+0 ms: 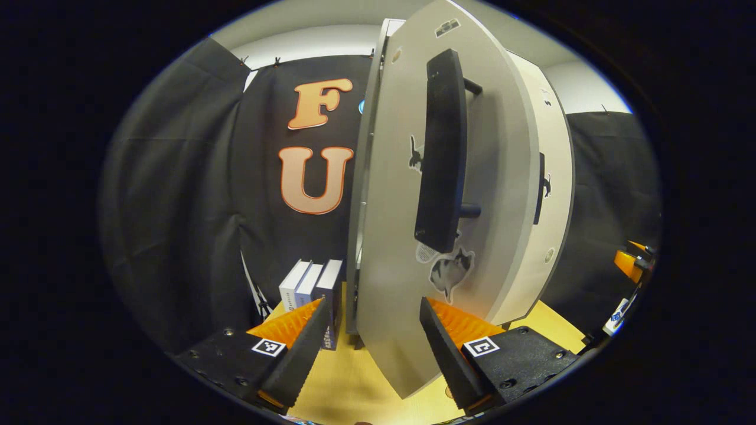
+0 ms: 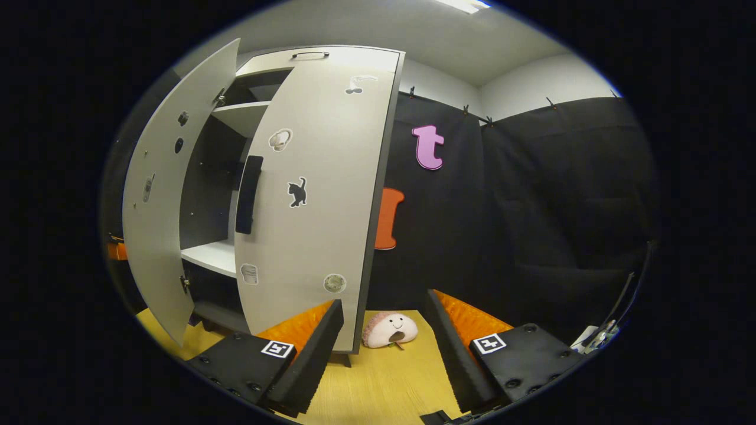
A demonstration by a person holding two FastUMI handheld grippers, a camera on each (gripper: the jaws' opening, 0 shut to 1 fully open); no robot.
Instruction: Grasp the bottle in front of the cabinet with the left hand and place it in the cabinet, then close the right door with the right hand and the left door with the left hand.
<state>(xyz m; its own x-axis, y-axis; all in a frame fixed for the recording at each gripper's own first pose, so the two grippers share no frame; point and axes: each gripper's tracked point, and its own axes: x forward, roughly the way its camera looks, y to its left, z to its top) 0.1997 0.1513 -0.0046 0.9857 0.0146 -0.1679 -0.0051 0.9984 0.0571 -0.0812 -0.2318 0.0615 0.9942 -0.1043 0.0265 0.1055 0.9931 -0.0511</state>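
While my left hand-held gripper (image 1: 371, 345) hangs spread and empty at the left door (image 1: 401, 236), with the bottle probably already inside the cabinet (image 2: 248, 118), I should push evenly beside the handle (image 1: 443, 153) until it seats.

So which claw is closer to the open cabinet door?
Left. The left claw sits right at the open door, whose bottom edge hangs between its fingers. The right claw hangs back, facing the other door.
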